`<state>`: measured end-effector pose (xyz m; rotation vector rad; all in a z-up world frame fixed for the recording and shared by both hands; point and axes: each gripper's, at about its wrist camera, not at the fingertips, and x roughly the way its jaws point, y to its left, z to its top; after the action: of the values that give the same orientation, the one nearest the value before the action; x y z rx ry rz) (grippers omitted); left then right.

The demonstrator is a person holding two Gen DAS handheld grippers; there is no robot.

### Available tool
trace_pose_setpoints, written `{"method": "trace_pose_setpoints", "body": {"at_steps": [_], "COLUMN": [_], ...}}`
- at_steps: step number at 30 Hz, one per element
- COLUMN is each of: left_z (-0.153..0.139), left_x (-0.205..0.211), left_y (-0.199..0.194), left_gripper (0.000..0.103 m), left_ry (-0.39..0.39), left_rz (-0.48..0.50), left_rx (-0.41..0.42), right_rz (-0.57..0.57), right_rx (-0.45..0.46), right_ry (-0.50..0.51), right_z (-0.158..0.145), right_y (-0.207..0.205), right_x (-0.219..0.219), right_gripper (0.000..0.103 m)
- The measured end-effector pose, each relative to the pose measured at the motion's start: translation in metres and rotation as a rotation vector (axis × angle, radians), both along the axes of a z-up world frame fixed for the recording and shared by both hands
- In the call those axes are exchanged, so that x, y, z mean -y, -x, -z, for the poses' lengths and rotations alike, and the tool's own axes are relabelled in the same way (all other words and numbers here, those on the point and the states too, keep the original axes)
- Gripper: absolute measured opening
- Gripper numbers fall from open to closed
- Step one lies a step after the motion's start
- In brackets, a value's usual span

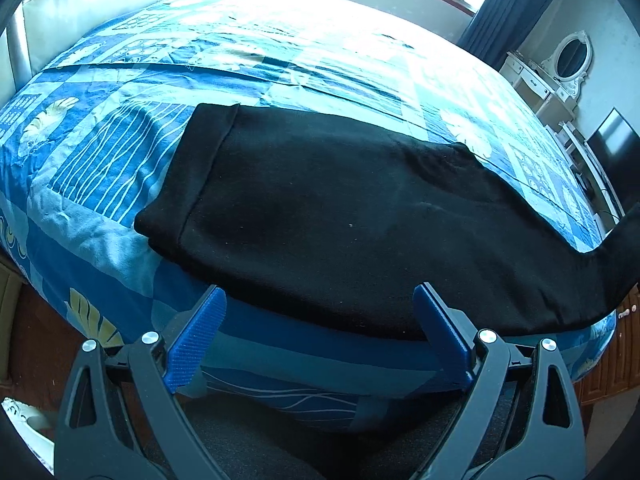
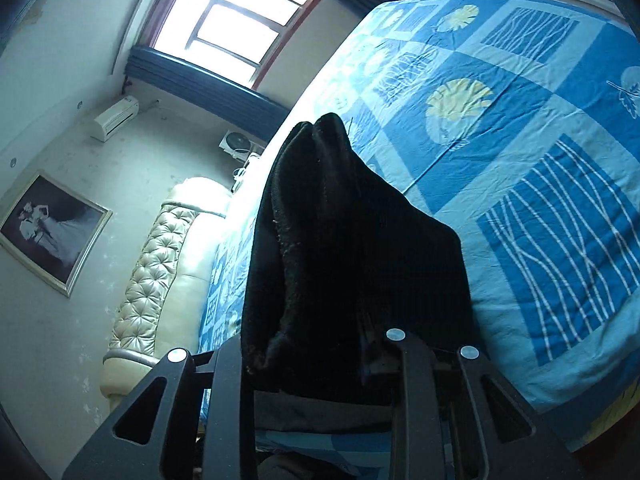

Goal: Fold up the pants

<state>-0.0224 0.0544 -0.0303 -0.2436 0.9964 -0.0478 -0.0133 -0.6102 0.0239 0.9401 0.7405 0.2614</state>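
Observation:
Black pants (image 1: 340, 216) lie flat across the near edge of the bed, waistband to the left, the leg end rising off the bed at the far right. My left gripper (image 1: 320, 312) hangs open just in front of the pants' near edge; its blue pads (image 1: 198, 340) hold nothing. In the right wrist view a thick bunch of the black pants (image 2: 340, 248) drapes over my right gripper (image 2: 320, 360), which is shut on the fabric and lifted above the bed; its fingertips are hidden under the cloth.
The bed (image 1: 120, 168) carries a blue patterned cover (image 2: 540, 160). A cream tufted headboard (image 2: 152, 280) stands at one end. A white dresser with an oval mirror (image 1: 568, 60) and a dark screen (image 1: 612, 140) stand at the right. Wooden floor (image 1: 36, 336) shows beside the bed.

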Motion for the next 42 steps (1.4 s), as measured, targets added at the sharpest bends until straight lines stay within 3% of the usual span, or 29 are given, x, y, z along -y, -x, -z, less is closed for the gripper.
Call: {"method": "trace_pose_setpoints", "body": {"at_steps": [6,16,18,25,28,42], "left_z": [-0.010,-0.010,-0.009,-0.010,-0.009,-0.009], "left_x": [0.018,0.033,0.034,0.035,0.036,0.037], "left_y": [0.006,0.010,0.010,0.010,0.009,0.009], "left_gripper": [0.094,0.094,0.094,0.094,0.094,0.094], "left_ry": [-0.037,-0.043,-0.043,-0.037,-0.034,-0.031], "left_rz": [0.050,0.098,0.103,0.105,0.104,0.109], "left_rx": [0.040,0.042,0.042,0.042,0.039,0.037], "right_rz": [-0.144,-0.277,-0.289,-0.348,-0.367,-0.353], "right_rx": [-0.016,-0.130,-0.147,-0.157,-0.149,-0.145], "right_ry": [0.096,0.272,0.345,0.742,0.841,0.747], "right_z": [-0.002,0.050,0.057,0.074,0.080,0.083], "right_y": [-0.028,-0.055,-0.056,-0.053,-0.048,-0.039], "right_x": [-0.097,-0.210,-0.228,-0.282,-0.296,-0.295], "right_gripper": [0.026,0.026,0.026,0.026,0.027,0.043]}}
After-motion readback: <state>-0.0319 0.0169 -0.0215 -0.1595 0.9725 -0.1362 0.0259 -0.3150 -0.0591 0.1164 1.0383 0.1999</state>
